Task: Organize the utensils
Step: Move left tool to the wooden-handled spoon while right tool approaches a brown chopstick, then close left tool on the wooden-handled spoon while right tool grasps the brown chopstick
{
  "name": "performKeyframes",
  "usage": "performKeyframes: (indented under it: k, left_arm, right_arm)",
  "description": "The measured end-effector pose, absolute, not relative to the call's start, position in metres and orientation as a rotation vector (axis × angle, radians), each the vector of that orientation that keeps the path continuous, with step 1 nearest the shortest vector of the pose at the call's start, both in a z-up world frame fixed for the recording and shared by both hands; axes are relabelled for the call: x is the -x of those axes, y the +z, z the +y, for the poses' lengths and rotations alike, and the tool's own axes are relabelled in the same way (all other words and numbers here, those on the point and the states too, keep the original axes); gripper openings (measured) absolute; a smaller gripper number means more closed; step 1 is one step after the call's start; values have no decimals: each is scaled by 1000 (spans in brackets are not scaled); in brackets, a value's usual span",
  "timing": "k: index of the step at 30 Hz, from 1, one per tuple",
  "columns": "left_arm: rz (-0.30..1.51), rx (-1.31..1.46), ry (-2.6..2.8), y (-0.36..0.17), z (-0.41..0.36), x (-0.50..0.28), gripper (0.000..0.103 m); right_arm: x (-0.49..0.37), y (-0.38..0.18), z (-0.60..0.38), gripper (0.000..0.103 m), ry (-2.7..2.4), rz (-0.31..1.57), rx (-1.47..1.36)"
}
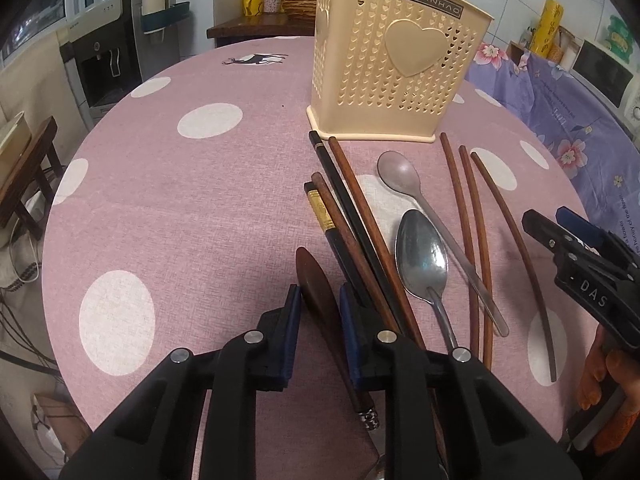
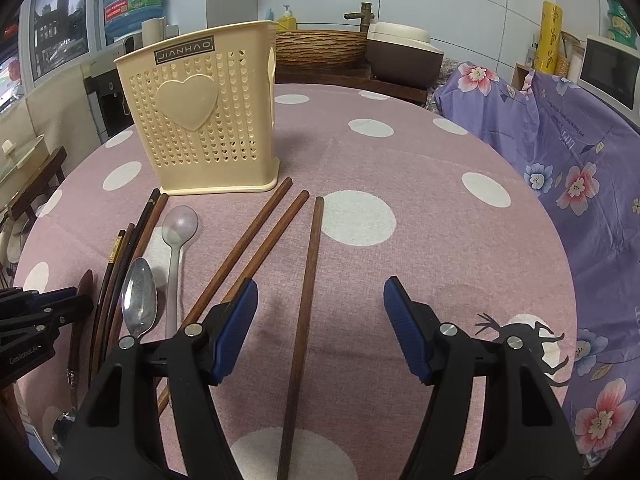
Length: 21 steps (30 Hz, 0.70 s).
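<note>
A cream perforated utensil holder [image 1: 394,64] with a heart stands at the far side of the pink dotted table; it also shows in the right wrist view [image 2: 200,116]. In front of it lie dark and brown chopsticks [image 1: 352,224], two metal spoons [image 1: 422,258], and three brown chopsticks [image 1: 476,248]. My left gripper [image 1: 319,304] is narrowly open, its pads on either side of a dark wooden-handled utensil [image 1: 320,300] lying on the cloth. My right gripper [image 2: 320,308] is wide open above a single brown chopstick [image 2: 306,300].
A purple floral cloth [image 2: 568,168] covers something right of the table. A water dispenser [image 1: 112,56] stands at the left. A wooden counter with a woven basket [image 2: 320,46] and a rice cooker [image 2: 404,54] lies behind the table.
</note>
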<state>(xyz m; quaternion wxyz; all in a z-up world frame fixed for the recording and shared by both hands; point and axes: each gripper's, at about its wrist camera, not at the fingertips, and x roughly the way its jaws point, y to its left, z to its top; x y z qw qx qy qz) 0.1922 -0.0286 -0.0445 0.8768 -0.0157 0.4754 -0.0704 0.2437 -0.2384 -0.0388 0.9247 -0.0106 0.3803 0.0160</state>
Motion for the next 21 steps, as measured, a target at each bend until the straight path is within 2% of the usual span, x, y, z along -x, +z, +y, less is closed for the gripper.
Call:
performKeyframes:
  k: [5, 10, 21]
  left_arm:
    - [1006, 21, -164, -44, -29, -201, 20]
    - [1023, 4, -186, -43, -28, -206, 20]
    - [1000, -35, -179, -44, -34, -210, 19]
  right_arm:
    - [-272, -45, -242, 63, 46, 844, -7]
    - [-307, -52, -251, 45, 41, 930, -74]
    - [-337, -58, -238, 28, 8, 961, -18]
